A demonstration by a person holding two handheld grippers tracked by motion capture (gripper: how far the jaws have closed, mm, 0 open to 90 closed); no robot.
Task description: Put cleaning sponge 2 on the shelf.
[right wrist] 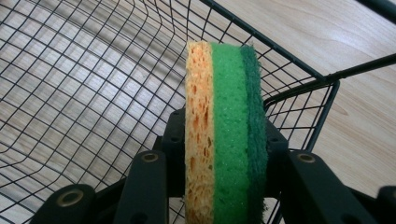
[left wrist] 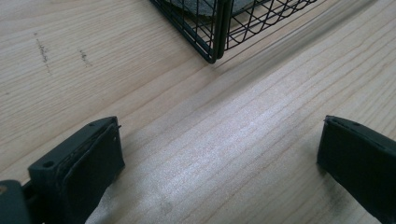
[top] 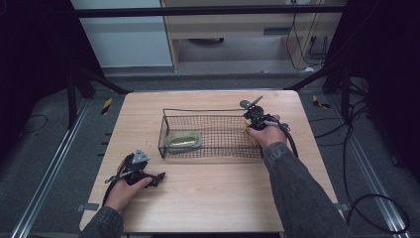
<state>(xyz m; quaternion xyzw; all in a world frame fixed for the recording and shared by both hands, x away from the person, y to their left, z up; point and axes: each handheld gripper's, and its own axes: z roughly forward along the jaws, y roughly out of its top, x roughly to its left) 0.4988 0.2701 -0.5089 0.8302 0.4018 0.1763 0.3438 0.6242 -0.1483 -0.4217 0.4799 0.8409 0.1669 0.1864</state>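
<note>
A sponge (right wrist: pixel 224 93) with an orange, a light green and a dark green layer stands on edge between my right gripper's jaws. The right gripper (right wrist: pixel 226 135) is shut on it, over the inside of a black wire basket (right wrist: pixel 84 84). From above, that gripper (top: pixel 253 123) hovers at the right end of the basket (top: pixel 213 111). My left gripper (top: pixel 159 178) rests on the table near the basket's front left corner. Its jaws stand wide open with bare wood between them (left wrist: pixel 219 144).
A grey-rimmed oblong thing with a yellow-green middle (top: pixel 183 140) lies at the left end of the basket. The basket's corner (left wrist: pixel 217 28) is just ahead of the left gripper. The wooden table (top: pixel 208 193) has bare room in front of the basket.
</note>
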